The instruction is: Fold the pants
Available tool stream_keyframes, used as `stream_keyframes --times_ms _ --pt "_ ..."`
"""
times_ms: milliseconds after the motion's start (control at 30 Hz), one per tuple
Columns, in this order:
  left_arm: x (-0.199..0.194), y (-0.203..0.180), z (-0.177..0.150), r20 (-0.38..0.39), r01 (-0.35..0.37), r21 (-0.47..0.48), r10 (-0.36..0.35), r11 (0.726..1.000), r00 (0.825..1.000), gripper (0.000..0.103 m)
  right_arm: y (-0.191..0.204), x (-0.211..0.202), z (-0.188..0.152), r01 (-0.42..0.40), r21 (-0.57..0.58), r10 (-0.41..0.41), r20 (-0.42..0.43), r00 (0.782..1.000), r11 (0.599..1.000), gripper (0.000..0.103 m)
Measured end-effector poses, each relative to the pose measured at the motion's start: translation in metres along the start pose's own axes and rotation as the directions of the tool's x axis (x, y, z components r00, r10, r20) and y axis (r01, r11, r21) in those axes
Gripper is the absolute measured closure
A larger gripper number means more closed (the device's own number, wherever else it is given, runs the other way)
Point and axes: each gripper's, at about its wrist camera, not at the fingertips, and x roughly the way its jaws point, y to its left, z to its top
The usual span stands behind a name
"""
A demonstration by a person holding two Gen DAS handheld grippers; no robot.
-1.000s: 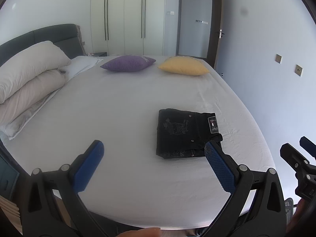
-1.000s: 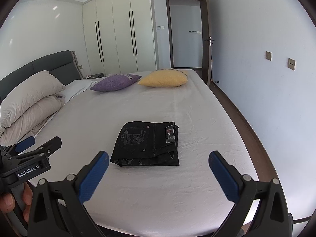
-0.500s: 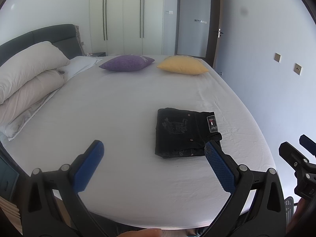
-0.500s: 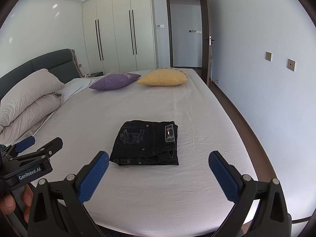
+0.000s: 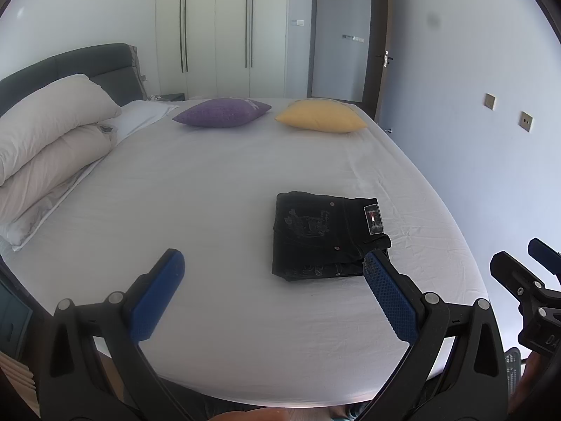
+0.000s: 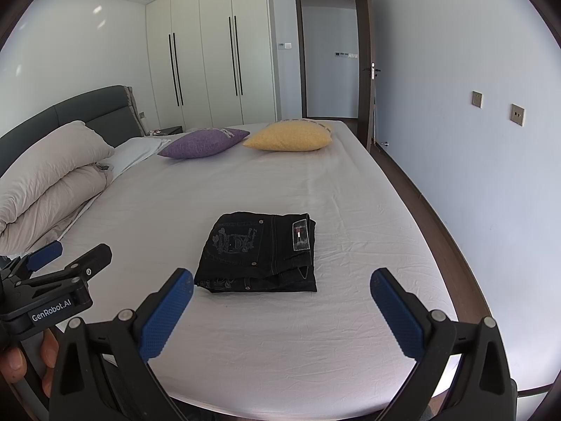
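pants (image 6: 259, 252): folded flat on the bed (image 6: 280, 343), long side running left to right, label end at the right
left gripper (image 5: 273, 263): wide open, holding nothing, pants just past its right finger
right gripper (image 6: 280, 280): wide open, holding nothing, pants ahead between the fingers

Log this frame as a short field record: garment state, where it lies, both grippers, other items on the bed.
garment: black pants, folded into a compact rectangle, label patch facing up
location: on the white bed sheet, near the foot edge
left gripper: jaws open, holding nothing, clear of the pants
right gripper: jaws open, holding nothing, clear of the pants
other items: purple cushion, yellow cushion, rolled beige duvet
task state: fold looks complete
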Motion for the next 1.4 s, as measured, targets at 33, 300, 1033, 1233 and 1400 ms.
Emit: stream_keyframes --times_ms 33,300,1033,1233,1400 --pt "0.0003 0.0 -0.0001 -0.001 0.0 -0.001 0.0 1.0 1.0 0.0 0.0 0.0 0.0 0.0 0.0 0.0 0.0 1.0 1.0 0.0" --pt "0.0002 -0.001 0.0 -0.001 0.005 0.002 -0.005 1.0 1.0 0.0 -0.0007 0.0003 -0.0031 0.0 -0.001 0.0 -0.004 1.0 1.0 0.0" --pt "0.0009 -0.0015 -0.001 -0.004 0.009 0.001 -0.009 1.0 1.0 0.0 -0.0013 0.0031 -0.006 -0.004 -0.008 0.004 -0.011 1.0 1.0 0.0" --pt "0.0007 -0.0016 -0.0012 -0.005 0.007 0.0 -0.007 1.0 1.0 0.0 -0.0011 0.0043 -0.0069 -0.006 -0.01 0.006 -0.013 1.0 1.0 0.0" --pt "0.0018 -0.0012 -0.003 -0.014 0.008 -0.001 -0.008 1.0 1.0 0.0 -0.0013 0.0044 -0.0062 -0.006 -0.009 0.006 -0.013 1.0 1.0 0.0"
